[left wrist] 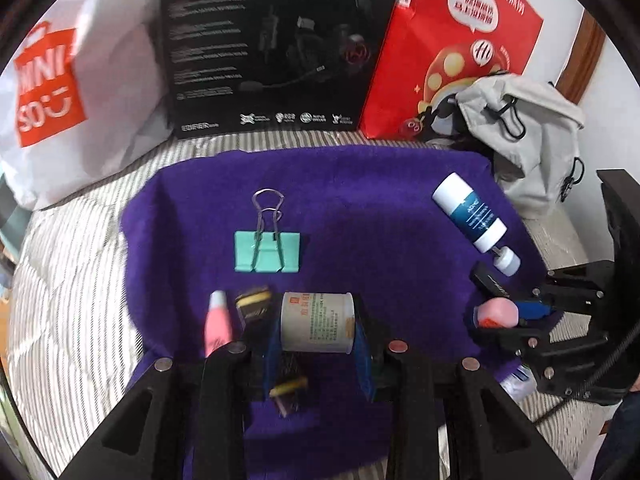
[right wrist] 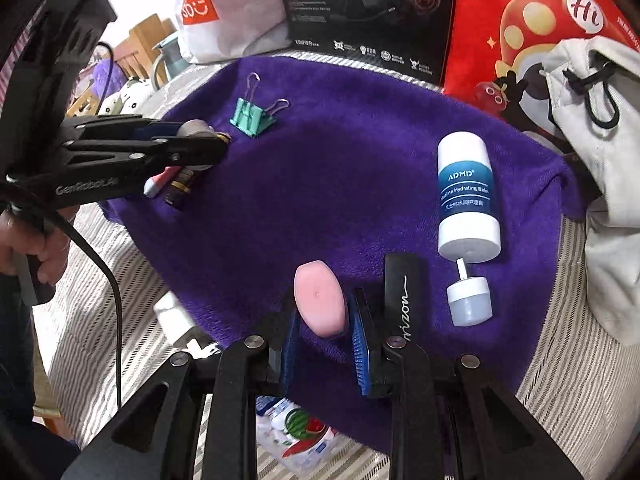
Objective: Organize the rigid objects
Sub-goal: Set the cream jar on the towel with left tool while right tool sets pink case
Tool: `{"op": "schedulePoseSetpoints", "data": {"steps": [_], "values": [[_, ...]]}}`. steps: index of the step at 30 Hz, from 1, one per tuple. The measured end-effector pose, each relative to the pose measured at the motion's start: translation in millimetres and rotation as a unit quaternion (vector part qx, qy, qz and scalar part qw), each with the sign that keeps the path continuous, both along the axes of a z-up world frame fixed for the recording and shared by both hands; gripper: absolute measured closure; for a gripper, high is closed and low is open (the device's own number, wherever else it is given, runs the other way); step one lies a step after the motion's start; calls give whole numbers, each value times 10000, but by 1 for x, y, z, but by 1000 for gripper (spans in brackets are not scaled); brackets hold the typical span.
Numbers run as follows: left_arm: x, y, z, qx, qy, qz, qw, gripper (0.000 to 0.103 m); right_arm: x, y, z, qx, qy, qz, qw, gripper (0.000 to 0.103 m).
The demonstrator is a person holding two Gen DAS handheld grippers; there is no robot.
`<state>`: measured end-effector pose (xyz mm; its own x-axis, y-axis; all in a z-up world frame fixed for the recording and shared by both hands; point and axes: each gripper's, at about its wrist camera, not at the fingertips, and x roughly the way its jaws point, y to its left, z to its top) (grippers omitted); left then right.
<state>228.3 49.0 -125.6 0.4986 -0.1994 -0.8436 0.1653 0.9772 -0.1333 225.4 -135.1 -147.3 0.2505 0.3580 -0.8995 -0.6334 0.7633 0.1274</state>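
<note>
My left gripper (left wrist: 318, 320) is shut on a grey cylindrical can (left wrist: 316, 332), its blue pads on the can's two ends. In the right wrist view the left gripper (right wrist: 212, 140) holds that can (right wrist: 196, 128) over the cloth's left edge. My right gripper (right wrist: 324, 308) is shut on a pink oval object (right wrist: 320, 296), seen at the right in the left wrist view (left wrist: 496, 312). A pink tube (left wrist: 218, 320) and a black-gold tube (left wrist: 254, 306) lie beside the can. A teal binder clip (left wrist: 267, 252), a white-blue bottle (right wrist: 466, 196), its loose cap (right wrist: 469, 300) and a black case (right wrist: 402, 292) rest on the purple cloth (right wrist: 340, 160).
The cloth covers a striped bedspread (left wrist: 72, 280). Behind it stand a white shopping bag (left wrist: 80, 80), a black box (left wrist: 272, 48) and a red box (left wrist: 452, 52); a grey drawstring bag (right wrist: 600, 140) lies at the right. A printed packet (right wrist: 300, 432) lies under the right gripper. A hand (right wrist: 44, 248) grips the left handle.
</note>
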Motion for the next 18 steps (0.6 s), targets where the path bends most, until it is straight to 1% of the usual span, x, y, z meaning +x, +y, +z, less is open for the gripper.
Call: {"op": "schedulePoseSetpoints", "data": {"steps": [4,10,13,18], "values": [[13,-7,-11,166,52,-73,9998,73,3,-3,-1,70,-28,-55,10000,79],[22,-15,-21,305,87,-229,9992,73,0,0,0,-33,-145,124,9998,79],[23,-19,-21,453,60,-305,9985,73,0,-2,0,11,-142,189,9997,78],[20,-21,-22,568,19,-384,9976,73,-2,-1,-1,6,-172,268,9995,77]]}}
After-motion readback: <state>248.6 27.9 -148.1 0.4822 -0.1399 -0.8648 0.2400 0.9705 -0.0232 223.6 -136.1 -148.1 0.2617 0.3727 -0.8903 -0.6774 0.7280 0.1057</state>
